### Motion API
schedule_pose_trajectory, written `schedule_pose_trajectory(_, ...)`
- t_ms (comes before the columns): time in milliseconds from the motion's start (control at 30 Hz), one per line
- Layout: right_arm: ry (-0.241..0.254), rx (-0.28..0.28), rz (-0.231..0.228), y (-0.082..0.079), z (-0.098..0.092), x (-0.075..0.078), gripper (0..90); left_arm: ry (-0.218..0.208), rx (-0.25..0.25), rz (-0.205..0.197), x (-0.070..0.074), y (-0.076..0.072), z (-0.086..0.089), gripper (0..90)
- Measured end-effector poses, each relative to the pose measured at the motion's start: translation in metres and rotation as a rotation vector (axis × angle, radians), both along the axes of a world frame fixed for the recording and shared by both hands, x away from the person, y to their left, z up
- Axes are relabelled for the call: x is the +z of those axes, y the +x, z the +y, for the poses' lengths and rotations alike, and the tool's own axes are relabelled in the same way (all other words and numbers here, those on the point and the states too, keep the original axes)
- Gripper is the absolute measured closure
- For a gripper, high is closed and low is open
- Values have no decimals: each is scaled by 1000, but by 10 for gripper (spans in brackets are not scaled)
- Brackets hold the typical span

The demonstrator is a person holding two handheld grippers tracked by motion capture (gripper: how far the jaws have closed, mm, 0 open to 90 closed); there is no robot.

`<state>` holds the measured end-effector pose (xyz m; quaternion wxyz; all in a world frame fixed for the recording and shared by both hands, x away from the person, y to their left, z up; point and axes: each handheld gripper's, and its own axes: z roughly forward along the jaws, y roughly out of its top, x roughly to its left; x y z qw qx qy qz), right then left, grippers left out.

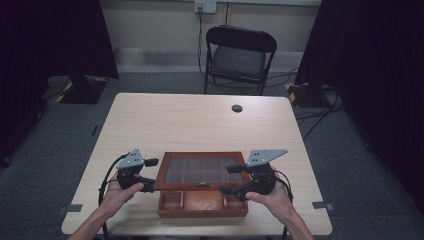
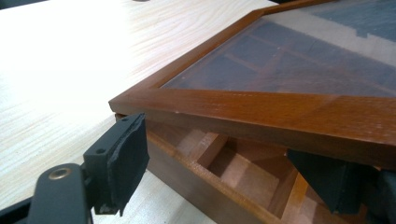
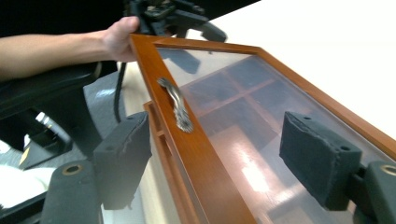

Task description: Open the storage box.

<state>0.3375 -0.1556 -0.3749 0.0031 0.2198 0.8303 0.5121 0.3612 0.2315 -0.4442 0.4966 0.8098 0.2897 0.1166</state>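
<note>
A brown wooden box [image 1: 202, 209] with small compartments stands at the table's near edge. Its glass-paned lid [image 1: 202, 170] is tilted up at the front, with a metal handle [image 3: 177, 105] on the front rail. My left gripper [image 1: 150, 175] is at the lid's front left corner. In the left gripper view its jaws [image 2: 231, 170] stand wide beneath the raised rail [image 2: 261, 116], one pad outside the box and one over a compartment. My right gripper [image 1: 230, 179] is at the front right. Its open jaws [image 3: 219, 156] straddle the rail without touching it.
The light wooden table [image 1: 200, 125] stretches away behind the box, with a round cable hole [image 1: 237, 108] near its far edge. A black folding chair [image 1: 240, 55] stands beyond it. The other hand with its gripper [image 3: 173, 16] shows at the lid's far corner in the right gripper view.
</note>
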Motion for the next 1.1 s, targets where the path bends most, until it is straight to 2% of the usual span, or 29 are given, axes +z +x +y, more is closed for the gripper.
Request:
schedule_pose_trajectory(100, 0, -23, 2, -1, -4, -3, 204, -13, -5, -3, 2, -2, -1, 196)
schedule_pose_trajectory(133, -22, -41, -2, -3, -7, -5, 186, -18, -4, -9, 4, -2, -2, 196)
schedule_pose_trajectory(267, -25, -50, -3, -4, -11, -7, 169, -30, 4, -16, 6, -2, -2, 196)
schedule_pose_trajectory(333, -49, -74, -16, -4, -14, -9, 161, -32, 3, -15, 8, -1, -2, 200)
schedule_pose_trajectory(433, -43, -89, -23, -2, -17, -10, 160, -32, 16, -12, 9, -2, -4, 208)
schedule_pose_trajectory(467, -48, -96, -32, -2, -17, -11, 159, -15, 13, -21, 10, -1, -4, 209)
schedule_pose_trajectory(567, -38, -105, -34, -1, -19, -12, 159, -13, 18, -27, 11, -2, -5, 235)
schedule_pose_trajectory(667, -40, -106, -43, -1, -21, -12, 153, -25, 4, -24, 11, -2, -5, 285)
schedule_pose_trajectory(833, -43, -120, -55, 0, -25, -11, 137, -42, 1, -20, 14, -2, -6, 291)
schedule_pose_trajectory(933, -32, -126, -57, 1, -29, -9, 139, -55, 0, -33, 16, 0, -6, 290)
schedule_pose_trajectory(1033, -40, -148, -64, 3, -31, -9, 134, -78, 1, -18, 17, 0, -6, 289)
schedule_pose_trajectory(1100, -29, -165, -67, 3, -31, -11, 138, -69, -6, -22, 17, 2, -6, 283)
